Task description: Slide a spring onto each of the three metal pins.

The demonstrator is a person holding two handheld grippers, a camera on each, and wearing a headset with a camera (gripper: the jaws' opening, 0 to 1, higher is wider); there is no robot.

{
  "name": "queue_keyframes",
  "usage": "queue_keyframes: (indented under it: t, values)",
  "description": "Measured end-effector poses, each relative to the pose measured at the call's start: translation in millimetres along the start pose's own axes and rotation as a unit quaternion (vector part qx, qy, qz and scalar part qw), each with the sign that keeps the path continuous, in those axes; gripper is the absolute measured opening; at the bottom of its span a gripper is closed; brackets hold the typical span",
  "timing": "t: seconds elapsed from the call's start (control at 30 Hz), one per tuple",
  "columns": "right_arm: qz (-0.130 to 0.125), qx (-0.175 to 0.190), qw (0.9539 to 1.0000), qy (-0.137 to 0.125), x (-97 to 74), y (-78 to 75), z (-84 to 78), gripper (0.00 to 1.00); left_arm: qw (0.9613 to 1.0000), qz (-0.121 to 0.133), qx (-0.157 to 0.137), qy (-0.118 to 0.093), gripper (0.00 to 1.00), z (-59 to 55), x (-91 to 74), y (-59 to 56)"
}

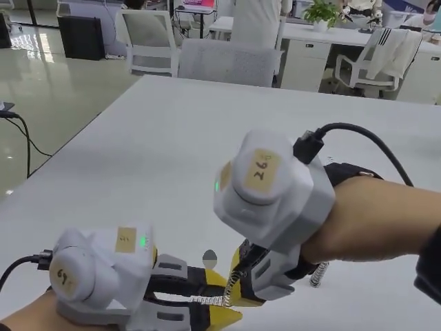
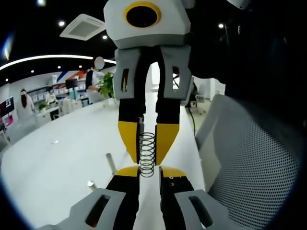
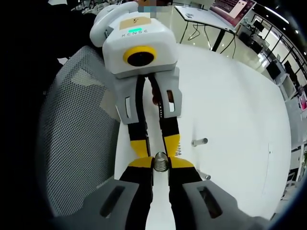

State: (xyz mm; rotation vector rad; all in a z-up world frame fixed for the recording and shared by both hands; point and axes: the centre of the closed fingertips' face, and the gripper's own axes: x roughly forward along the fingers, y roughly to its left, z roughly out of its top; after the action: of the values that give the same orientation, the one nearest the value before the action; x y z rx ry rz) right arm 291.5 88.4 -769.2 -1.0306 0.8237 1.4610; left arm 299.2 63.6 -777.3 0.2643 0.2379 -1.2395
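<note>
Pinching a spring [image 2: 147, 153] opposite the left gripper [image 2: 149, 172], right gripper [image 3: 161, 165] hides one end

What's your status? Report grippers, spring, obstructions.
Grippers nose to nose: left gripper, right gripper, both shut on one spring. Two pins on table, bare. Nothing in the way.

A long white table [image 1: 172, 138] runs away toward a grey mesh chair [image 1: 227, 62] pushed up to its far edge. To the left, a glossy pale tiled floor [image 1: 48, 69] mirrors the room's light, and a black cable [image 1: 24, 138] trails across it. Beyond stand a white office chair [image 1: 148, 41], white desks [image 1: 303, 55] and a potted plant [image 1: 320, 12]. Overhead in the left gripper view, a dark ceiling carries round spotlights [image 2: 61, 23], an air-conditioning cassette [image 2: 82, 26] and a curved light strip [image 2: 43, 58].
</note>
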Motion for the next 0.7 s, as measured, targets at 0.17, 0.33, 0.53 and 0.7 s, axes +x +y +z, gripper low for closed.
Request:
queue_keyframes:
  t: [0.17,0.33,0.53,0.7]
  values:
    - [-0.003,0.004,1.0,0.004,-0.8,-2.2,-4.9,0.08,0.9999,0.006,-0.011,-0.001,0.15,-2.8,-2.4,2.5]
    - [-0.006,0.01,0.9999,0.01,-1.3,-4.1,-11.8,0.08,0.9997,0.014,-0.019,-0.003,0.2,-4.8,-8.4,6.3]
    - [-0.009,0.018,0.9997,0.013,-3.4,-6.6,-17.5,0.08,0.9992,0.028,-0.028,-0.003,0.25,-9.4,-15.9,10.0]
    - [-0.014,0.024,0.9995,0.015,-6.2,-10.5,-22.2,0.08,0.9981,0.046,-0.04,-0.006,0.29,-14.8,-24.7,15.5]
